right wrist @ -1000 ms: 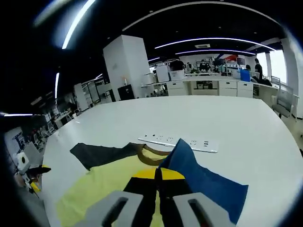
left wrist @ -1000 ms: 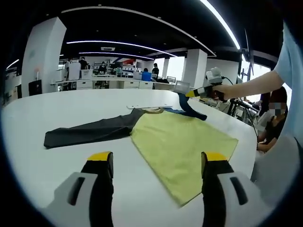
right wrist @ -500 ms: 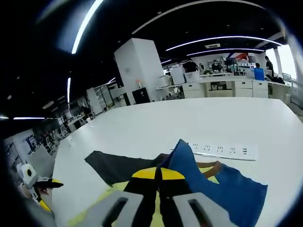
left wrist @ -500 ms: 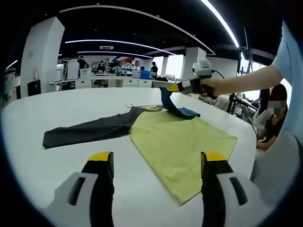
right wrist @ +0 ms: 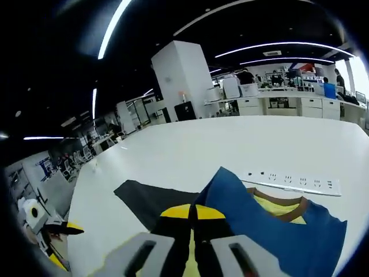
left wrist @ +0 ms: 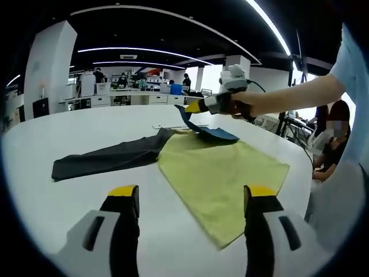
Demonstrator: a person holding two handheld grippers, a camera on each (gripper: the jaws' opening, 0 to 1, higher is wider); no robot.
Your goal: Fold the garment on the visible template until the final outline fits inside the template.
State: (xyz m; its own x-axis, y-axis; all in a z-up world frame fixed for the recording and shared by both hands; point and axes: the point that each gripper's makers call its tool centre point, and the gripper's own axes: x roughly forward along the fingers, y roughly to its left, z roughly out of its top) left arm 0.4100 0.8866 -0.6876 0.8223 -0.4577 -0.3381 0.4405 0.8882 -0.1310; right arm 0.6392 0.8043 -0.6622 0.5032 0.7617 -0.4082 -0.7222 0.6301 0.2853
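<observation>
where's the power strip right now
The white power strip lies flat on the table just beyond the garment's brown collar, at the right of the right gripper view.

The left tongs (left wrist: 189,199) have grey bodies with black jaws tipped yellow. The right tongs (right wrist: 193,212) match. The person wears a light-blue short sleeve (left wrist: 353,75).

Blue sleeve (left wrist: 203,127) in the right gripper (left wrist: 192,107), now farther across the yellow body (left wrist: 222,179).

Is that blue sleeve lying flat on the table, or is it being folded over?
Being folded over. The right gripper is shut on the blue sleeve, holding its end up above the yellow shirt body; the dark sleeve lies spread flat.
</observation>
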